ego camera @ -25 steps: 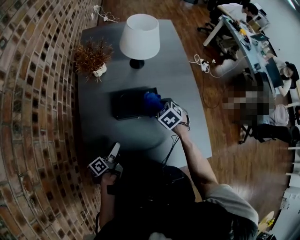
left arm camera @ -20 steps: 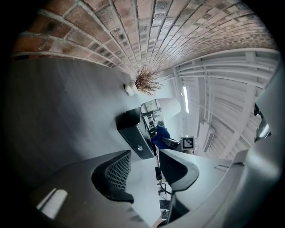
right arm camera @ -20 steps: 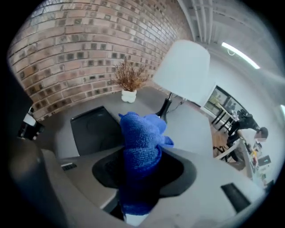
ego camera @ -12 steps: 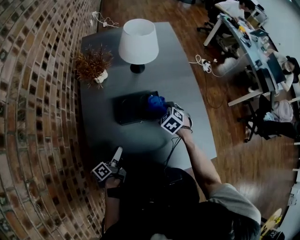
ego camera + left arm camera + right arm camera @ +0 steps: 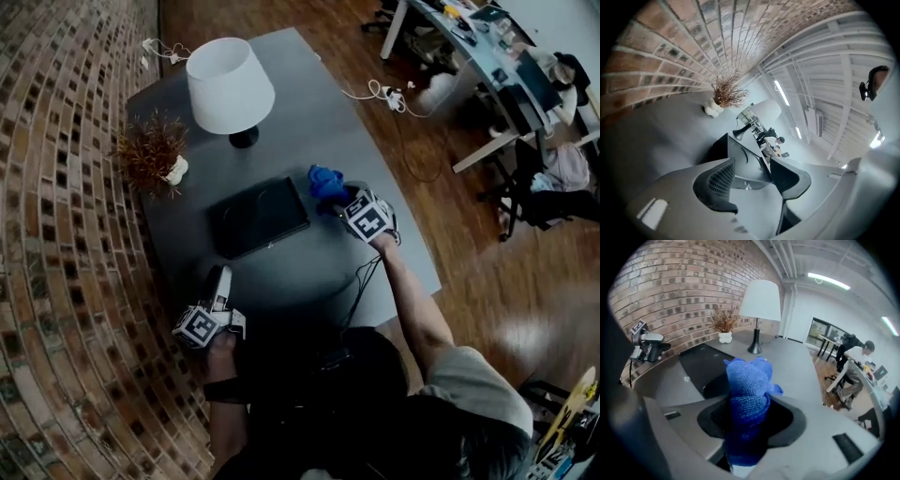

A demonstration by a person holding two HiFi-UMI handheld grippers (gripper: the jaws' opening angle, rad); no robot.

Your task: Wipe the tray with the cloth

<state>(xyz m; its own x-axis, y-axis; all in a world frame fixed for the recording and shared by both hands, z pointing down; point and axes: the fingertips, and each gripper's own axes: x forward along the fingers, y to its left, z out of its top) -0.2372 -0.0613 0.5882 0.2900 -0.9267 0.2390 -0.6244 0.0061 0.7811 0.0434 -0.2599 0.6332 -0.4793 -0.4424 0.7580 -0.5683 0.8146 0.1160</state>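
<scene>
A black tray [image 5: 258, 217] lies flat in the middle of the grey table [image 5: 309, 112]. My right gripper [image 5: 335, 197] is shut on a bunched blue cloth [image 5: 325, 183], which sits just beyond the tray's right edge. In the right gripper view the cloth [image 5: 749, 390] sticks up between the pads, with the tray [image 5: 701, 364] to its left. My left gripper [image 5: 221, 277] hovers near the tray's near left corner. Its jaws have just been opening and stand a little apart, with nothing between them. In the left gripper view [image 5: 752, 176] the tray [image 5: 740, 157] lies ahead.
A white-shaded lamp [image 5: 230, 84] and a dried plant in a small white pot [image 5: 152, 155] stand at the table's far end. A brick wall [image 5: 56, 187] runs along the left. A cable [image 5: 361, 281] hangs over the near table edge. Desks with people are at far right.
My right gripper has carried the cloth from the tray's right part off past its right edge. My left gripper has moved closer to the tray's near left corner.
</scene>
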